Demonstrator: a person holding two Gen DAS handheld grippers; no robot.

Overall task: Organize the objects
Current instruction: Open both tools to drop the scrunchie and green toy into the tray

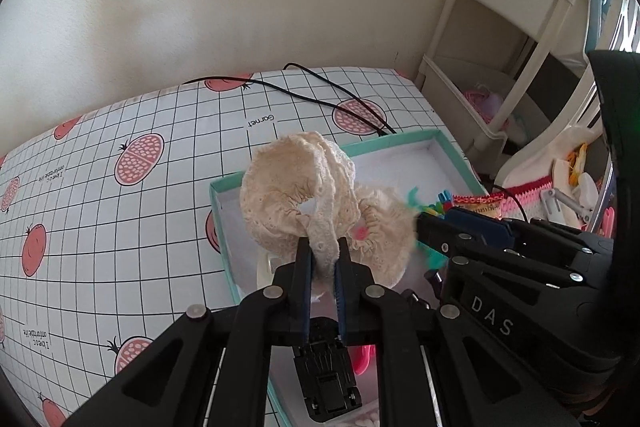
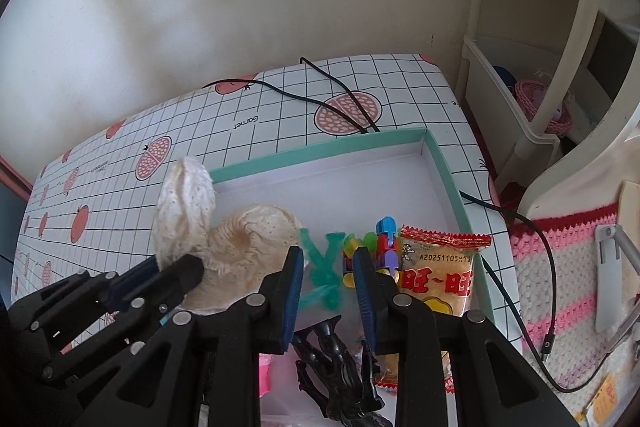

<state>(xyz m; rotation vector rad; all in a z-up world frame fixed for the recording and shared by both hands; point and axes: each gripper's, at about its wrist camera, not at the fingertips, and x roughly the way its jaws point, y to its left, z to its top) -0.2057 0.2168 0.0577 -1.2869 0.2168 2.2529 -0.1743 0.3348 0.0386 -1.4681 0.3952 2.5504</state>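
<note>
Both wrist cams sit close, angled steeply down toward 12 o'clock; both catch the teal box (image 1: 452, 151) (image 2: 444, 163) on the gridded bench (image 1: 120, 227) (image 2: 280, 107).

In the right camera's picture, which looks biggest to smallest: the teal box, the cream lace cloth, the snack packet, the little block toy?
1. teal box
2. cream lace cloth
3. snack packet
4. block toy

The cloth (image 1: 120, 187) is white with a black grid and pink-red pomegranates. The box (image 2: 440, 163) has a teal rim and white inside. The scrunchie (image 1: 288, 195) is cream eyelet lace. At 3 o'clock, the snack pack (image 2: 440, 267) is red and yellow, and the crochet mat (image 2: 560, 267) pink, white, red-edged.
</note>
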